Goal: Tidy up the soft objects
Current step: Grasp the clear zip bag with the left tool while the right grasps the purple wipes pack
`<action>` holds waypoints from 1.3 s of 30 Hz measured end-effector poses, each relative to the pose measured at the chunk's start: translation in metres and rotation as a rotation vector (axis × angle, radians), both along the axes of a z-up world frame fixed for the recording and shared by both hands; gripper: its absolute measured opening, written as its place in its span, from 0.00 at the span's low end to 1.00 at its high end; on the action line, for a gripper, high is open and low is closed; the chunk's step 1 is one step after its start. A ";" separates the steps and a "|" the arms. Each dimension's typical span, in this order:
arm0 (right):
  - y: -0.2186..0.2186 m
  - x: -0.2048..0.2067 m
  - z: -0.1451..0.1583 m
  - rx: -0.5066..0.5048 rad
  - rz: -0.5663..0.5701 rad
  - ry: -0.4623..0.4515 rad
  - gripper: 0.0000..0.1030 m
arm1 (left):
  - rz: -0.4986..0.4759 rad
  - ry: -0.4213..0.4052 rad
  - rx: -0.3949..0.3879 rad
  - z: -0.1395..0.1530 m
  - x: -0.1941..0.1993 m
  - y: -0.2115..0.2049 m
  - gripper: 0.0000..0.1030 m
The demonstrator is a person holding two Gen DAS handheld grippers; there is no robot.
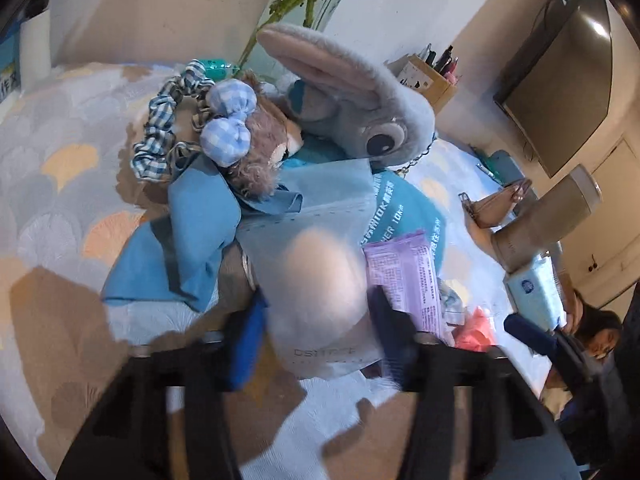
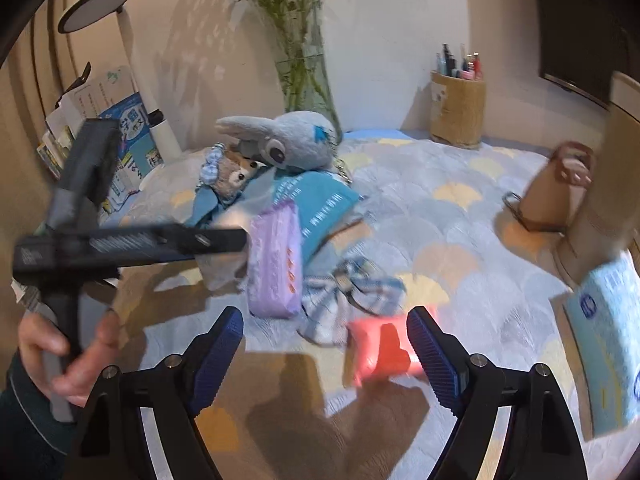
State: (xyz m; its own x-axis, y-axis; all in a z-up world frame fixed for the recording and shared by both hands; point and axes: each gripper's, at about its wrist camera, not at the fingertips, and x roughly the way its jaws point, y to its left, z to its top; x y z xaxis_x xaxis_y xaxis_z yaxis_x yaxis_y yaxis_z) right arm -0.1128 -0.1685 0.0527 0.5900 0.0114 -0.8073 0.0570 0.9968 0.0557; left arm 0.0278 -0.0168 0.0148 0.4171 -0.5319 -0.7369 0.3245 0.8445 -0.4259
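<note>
My left gripper (image 1: 316, 320) is shut on a pale blue face mask (image 1: 320, 276), held over a heap of soft things: a grey plush rabbit (image 1: 352, 100), a small brown bear with checked bows (image 1: 248, 136), a checked scrunchie (image 1: 160, 136), blue cloth (image 1: 192, 240), a teal pack (image 1: 404, 208) and a purple tissue pack (image 1: 404, 276). My right gripper (image 2: 324, 344) is open and empty, low over the quilt. A pink-red soft pad (image 2: 380, 352) lies by its right finger. A checked bow (image 2: 348, 292) and the purple pack (image 2: 274, 264) lie just ahead.
A glass vase with stems (image 2: 308, 76), a pen holder (image 2: 458, 108), a desk lamp (image 2: 100, 8) and books (image 2: 120, 140) stand at the back. A beige dryer (image 1: 548, 220), a hair claw (image 2: 556, 192) and a pale blue tissue pack (image 2: 612, 340) are at the right.
</note>
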 end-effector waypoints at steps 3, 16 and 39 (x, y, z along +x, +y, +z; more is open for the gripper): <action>0.007 0.014 -0.006 0.010 0.002 0.015 0.79 | -0.020 -0.011 -0.033 0.000 -0.009 0.007 0.37; 0.033 0.055 -0.038 -0.046 0.021 0.102 0.57 | 0.009 -0.057 0.068 0.006 -0.090 0.060 0.36; 0.031 -0.009 -0.041 0.145 0.008 0.212 0.47 | 0.040 -0.057 0.200 0.002 -0.101 0.049 0.49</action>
